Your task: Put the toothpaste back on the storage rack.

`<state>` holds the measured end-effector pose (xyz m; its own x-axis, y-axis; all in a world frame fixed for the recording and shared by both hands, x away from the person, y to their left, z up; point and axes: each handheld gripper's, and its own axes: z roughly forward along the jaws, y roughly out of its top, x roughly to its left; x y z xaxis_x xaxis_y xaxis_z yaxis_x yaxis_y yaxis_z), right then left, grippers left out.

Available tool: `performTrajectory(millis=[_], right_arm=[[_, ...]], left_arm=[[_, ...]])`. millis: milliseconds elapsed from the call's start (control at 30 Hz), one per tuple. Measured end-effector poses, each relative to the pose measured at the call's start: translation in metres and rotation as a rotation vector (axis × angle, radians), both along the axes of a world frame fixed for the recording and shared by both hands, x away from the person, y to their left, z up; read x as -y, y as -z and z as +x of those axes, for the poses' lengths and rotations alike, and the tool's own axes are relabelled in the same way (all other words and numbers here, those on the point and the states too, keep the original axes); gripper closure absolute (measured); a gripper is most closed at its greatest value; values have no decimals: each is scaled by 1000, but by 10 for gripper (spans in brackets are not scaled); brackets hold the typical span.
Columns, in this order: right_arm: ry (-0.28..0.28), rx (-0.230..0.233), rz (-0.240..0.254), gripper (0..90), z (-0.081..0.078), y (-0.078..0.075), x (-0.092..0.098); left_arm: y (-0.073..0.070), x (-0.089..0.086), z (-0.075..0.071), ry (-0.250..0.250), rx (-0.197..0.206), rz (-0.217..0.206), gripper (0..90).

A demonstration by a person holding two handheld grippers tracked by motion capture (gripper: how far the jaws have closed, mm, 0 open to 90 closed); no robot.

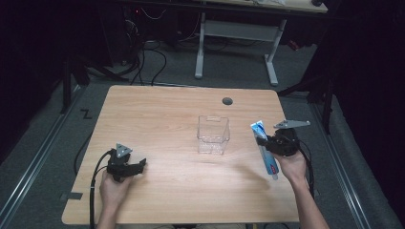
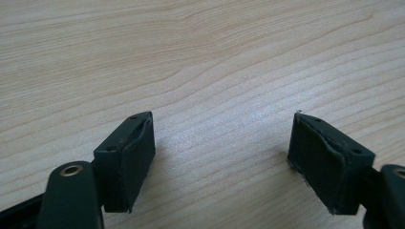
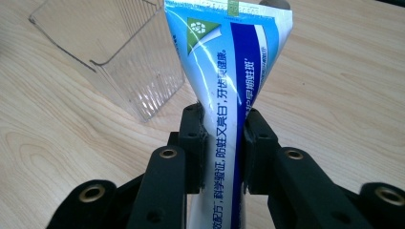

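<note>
Toothpaste tube (image 3: 228,90), pinched across its middle by the right gripper (image 3: 224,143), off the table (image 1: 167,119) at its right side, crimped flat end pointing away toward the far edge, cap end trailing back by the hand (image 1: 291,166). Narrow grip on a soft, slick body: likely to swivel or slide between the pads if swung fast, since the wide end overhangs well past the jaws. Squeezing harder, a risk of paste pushed toward the cap.

Left gripper (image 2: 222,157), spread wide, nothing between its pads, low over bare wood at the near left, well apart from everything else; no help in steadying anything from there.

Farther out, clear plastic box (image 1: 213,134), upright and open-topped, near the table's middle, to the left of the tube. Light and unheld, probably easy to tip or shove if the tube's wide end catches the rim (image 3: 102,62) instead of clearing it. Tube longer than the box looks deep, so likely to lean and topple the box once released.
</note>
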<state>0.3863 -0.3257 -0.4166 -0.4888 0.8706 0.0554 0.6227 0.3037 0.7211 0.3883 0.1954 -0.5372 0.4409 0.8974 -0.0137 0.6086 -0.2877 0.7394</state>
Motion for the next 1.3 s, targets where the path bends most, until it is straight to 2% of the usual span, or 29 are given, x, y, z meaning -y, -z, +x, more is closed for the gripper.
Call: performTrajectory(millis=[400, 933, 1300], right_arm=[[-25, 40, 30, 740, -5, -11, -9], [-68, 116, 51, 740, -7, -29, -28], [-109, 146, 71, 740, -3, -41, -45]], left_arm=[[0, 0, 0, 0, 0, 0, 242], [0, 0, 0, 0, 0, 1, 242], [0, 0, 0, 0, 0, 1, 242]])
